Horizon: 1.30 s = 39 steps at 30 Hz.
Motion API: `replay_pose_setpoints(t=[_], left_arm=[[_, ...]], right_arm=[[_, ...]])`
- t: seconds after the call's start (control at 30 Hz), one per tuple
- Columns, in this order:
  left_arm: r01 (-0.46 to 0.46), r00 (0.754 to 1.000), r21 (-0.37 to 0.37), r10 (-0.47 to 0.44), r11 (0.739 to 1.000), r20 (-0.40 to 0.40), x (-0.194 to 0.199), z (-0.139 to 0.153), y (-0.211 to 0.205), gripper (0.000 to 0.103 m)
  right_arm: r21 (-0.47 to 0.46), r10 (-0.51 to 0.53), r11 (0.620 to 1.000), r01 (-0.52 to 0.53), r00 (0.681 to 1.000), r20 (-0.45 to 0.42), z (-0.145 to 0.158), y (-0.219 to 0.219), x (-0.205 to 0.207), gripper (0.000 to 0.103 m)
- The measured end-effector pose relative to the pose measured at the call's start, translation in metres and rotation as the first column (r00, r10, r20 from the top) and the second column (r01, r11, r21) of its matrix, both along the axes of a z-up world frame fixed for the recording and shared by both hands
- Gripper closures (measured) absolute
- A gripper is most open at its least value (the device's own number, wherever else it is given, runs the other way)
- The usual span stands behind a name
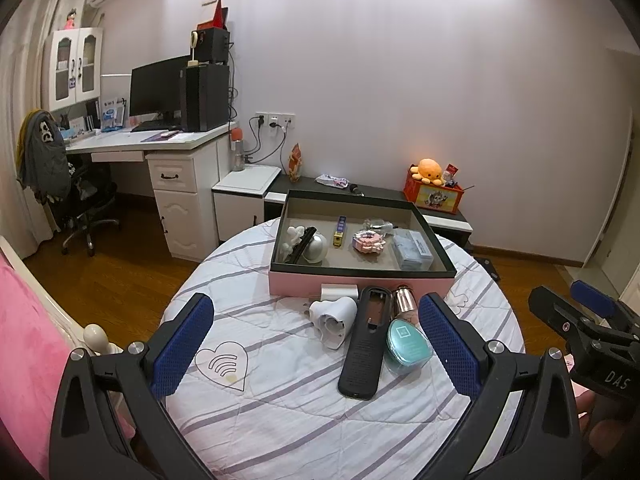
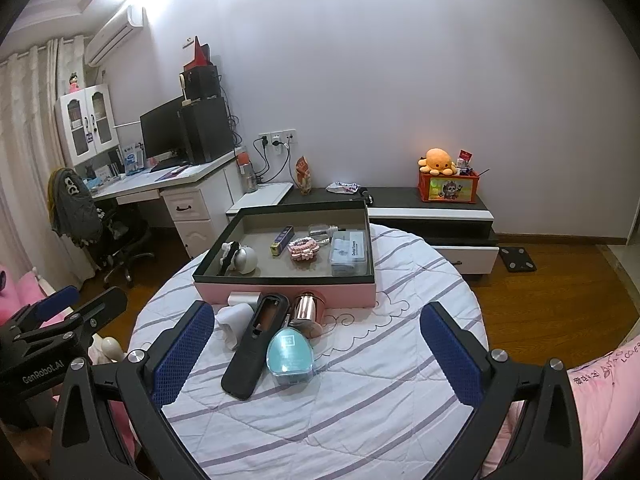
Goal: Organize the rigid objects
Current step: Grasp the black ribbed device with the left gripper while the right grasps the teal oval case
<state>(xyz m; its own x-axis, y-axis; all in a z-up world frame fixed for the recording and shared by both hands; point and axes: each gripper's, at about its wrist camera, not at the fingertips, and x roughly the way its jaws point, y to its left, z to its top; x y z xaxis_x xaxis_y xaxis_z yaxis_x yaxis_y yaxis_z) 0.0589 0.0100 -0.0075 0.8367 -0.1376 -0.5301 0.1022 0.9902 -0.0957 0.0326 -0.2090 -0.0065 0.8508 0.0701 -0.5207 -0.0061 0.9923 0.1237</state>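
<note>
- Lying at frame centre on the striped quilted cloth (image 1: 280,400): black remote shell (image 1: 362,344), ribbed matte plastic, long and rounded.
- Teal egg-shaped case (image 1: 408,346), glossy, touching the shell's right side.
- Rose-gold metal cylinder (image 1: 404,300) and white plastic plug (image 1: 334,320), just before the tray.
- Pink-walled tray (image 1: 360,282), upper centre, holding small items.
- Left gripper (image 1: 316,344): blue textured pads spread wide, empty.
- Right gripper (image 2: 316,354): likewise wide, empty.

The wall (image 1: 400,80) is plain and pale, with a bright light shining near the top, and the floor (image 1: 112,276) is brown wood. A white desk (image 1: 160,142) with a black screen (image 1: 158,88) stands on the left, beside a black chair (image 1: 80,200). An orange toy octopus (image 2: 437,161) sits on a box on a low dark cabinet (image 2: 432,200).
</note>
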Motion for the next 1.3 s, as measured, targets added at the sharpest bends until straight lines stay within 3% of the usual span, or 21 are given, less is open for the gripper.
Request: replay_pose_setpoints(t=[0.37,0.83,1.07,1.2,1.3], left_arm=[[0.003,1.0,0.005,-0.003,1.0,-0.014,0.0,-0.006,0.001,0.0],[0.037,0.978,0.092,-0.017,0.995,-0.209,0.029,-0.097,-0.015,0.0],[0.053,0.965,0.104,-0.024,0.993,-0.263,0.045,-0.121,-0.017,0.0],[0.085,0.959,0.121,-0.048,0.989,-0.28,0.053,-0.13,-0.027,0.0],[0.096,0.954,0.139,-0.051,0.986,-0.295,0.057,-0.135,-0.03,0.0]], right_arm=[[-0.018,-0.005,1.0,0.005,1.0,-0.008,-0.005,-0.003,0.001,0.0],[-0.035,0.069,0.996,-0.078,0.973,-0.219,-0.084,0.006,0.044,0.0],[-0.001,0.108,0.994,-0.112,0.953,-0.283,-0.108,0.005,0.069,0.001],[0.031,0.153,0.988,-0.151,0.938,-0.311,-0.119,0.012,0.082,0.01],[0.069,0.197,0.98,-0.185,0.923,-0.33,-0.125,0.017,0.093,0.025]])
